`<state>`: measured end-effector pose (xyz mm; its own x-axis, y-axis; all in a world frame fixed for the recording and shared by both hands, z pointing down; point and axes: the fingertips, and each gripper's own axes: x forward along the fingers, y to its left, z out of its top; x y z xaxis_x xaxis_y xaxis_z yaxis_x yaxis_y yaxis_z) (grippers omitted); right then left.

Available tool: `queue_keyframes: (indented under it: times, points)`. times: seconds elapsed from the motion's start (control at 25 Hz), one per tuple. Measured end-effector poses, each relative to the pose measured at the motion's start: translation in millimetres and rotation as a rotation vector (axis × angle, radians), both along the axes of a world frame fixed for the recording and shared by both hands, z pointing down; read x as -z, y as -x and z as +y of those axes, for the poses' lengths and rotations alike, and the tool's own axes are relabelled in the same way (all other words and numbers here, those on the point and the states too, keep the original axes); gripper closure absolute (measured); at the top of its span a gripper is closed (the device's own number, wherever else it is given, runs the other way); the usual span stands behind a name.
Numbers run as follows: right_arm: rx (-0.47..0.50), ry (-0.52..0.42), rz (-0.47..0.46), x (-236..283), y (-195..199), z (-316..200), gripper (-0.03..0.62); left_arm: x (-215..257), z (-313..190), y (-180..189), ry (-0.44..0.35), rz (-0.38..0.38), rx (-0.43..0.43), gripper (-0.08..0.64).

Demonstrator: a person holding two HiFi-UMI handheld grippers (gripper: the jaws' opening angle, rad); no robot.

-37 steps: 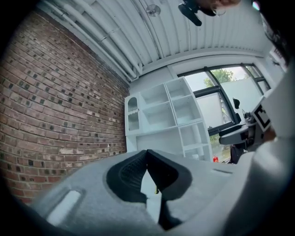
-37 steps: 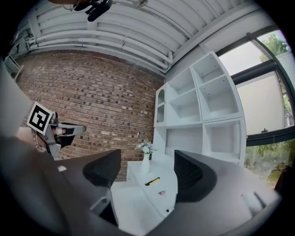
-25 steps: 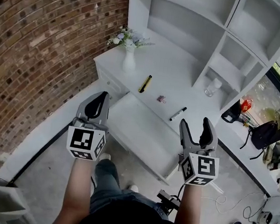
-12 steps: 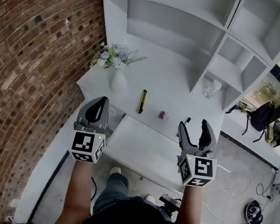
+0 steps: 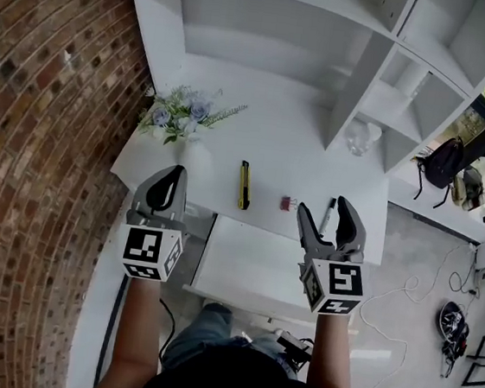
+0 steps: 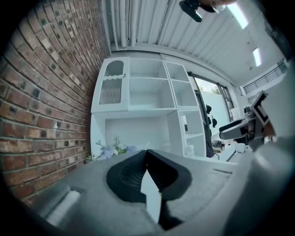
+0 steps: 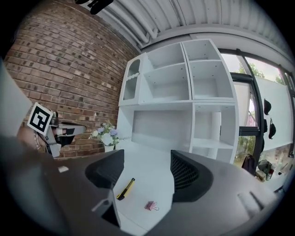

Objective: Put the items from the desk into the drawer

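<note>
Head view steep down over desk [image 5: 299, 152]; gripper views level, near; all share shelves [image 5: 268, 48].

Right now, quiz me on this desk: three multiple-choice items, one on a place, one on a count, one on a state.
1. The yellow knife lies: A in the drawer; B on the desk; C on a shelf.
2. Loose items on the desk besides the flowers: A one; B three; C five.
3. The right claw is: A open; B shut on the knife; C shut, empty.
B: it rests on the white top. B: knife, clip, marker. A: its jaws stand apart.
</note>
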<state>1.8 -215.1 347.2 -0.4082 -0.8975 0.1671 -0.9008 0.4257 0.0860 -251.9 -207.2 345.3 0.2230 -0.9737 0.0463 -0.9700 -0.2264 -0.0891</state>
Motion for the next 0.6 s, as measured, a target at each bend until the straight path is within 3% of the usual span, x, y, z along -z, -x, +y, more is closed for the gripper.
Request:
queue_keyframes:
  times: [0.32,0.6]
  points:
    - [-0.025,0.105,-0.051,-37,49,-24,0.289,-19,-29,28,0.028,0.019,-0.061,0.561]
    - [-0.01,0.199,-0.023,-80,85,-53,0.301,-30,-40,37,0.042,0.039,-0.083,0.561]
